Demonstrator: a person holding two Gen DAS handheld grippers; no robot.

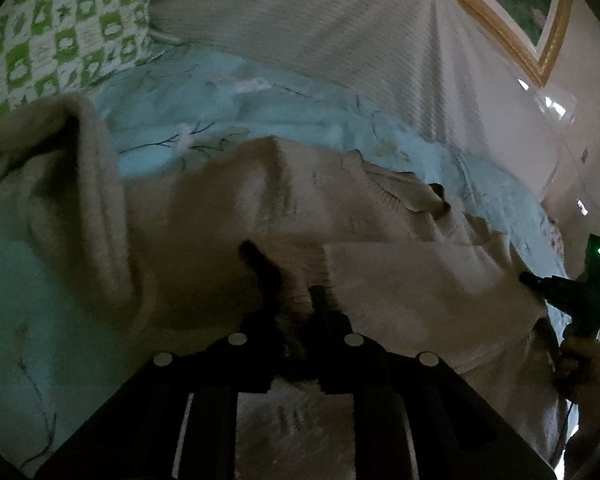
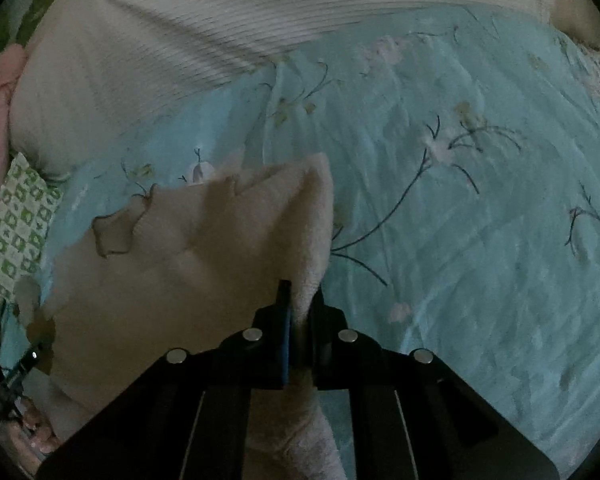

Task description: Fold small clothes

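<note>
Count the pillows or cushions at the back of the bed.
2. A big ribbed white pillow lies along the back of the blue sheet; a green-checked cushion sits beside it at the left. More may be hidden out of frame.
</note>
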